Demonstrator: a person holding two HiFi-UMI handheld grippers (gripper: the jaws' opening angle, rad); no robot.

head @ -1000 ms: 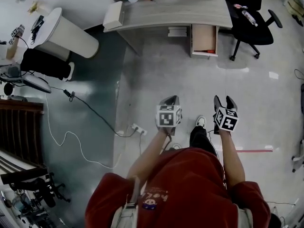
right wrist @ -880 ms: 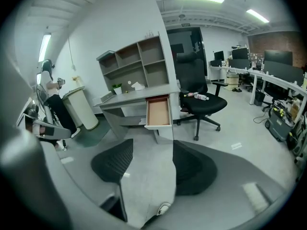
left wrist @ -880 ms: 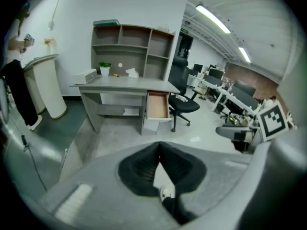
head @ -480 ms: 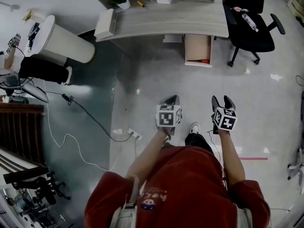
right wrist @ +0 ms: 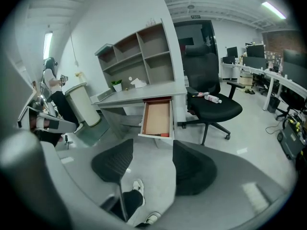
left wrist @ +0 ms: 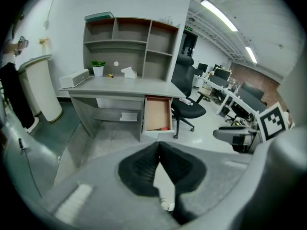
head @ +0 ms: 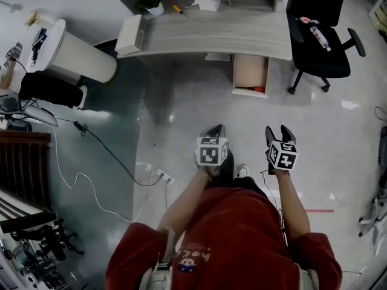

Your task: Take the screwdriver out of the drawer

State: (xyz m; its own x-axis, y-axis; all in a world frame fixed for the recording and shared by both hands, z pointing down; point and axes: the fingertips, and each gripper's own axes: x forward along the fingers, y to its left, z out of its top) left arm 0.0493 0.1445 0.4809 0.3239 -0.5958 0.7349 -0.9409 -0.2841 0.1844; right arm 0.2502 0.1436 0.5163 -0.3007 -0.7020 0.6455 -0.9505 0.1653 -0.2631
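While the screwdriver (right wrist: 160,134) lies in the drawer (right wrist: 156,118), left gripper (left wrist: 159,145) jaws are clenched, right gripper (right wrist: 152,143) jaws released

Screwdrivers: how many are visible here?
2: a red-handled screwdriver at the front of the open drawer, and what looks like a yellow-handled screwdriver on the desk near the plant. Others may be hidden.
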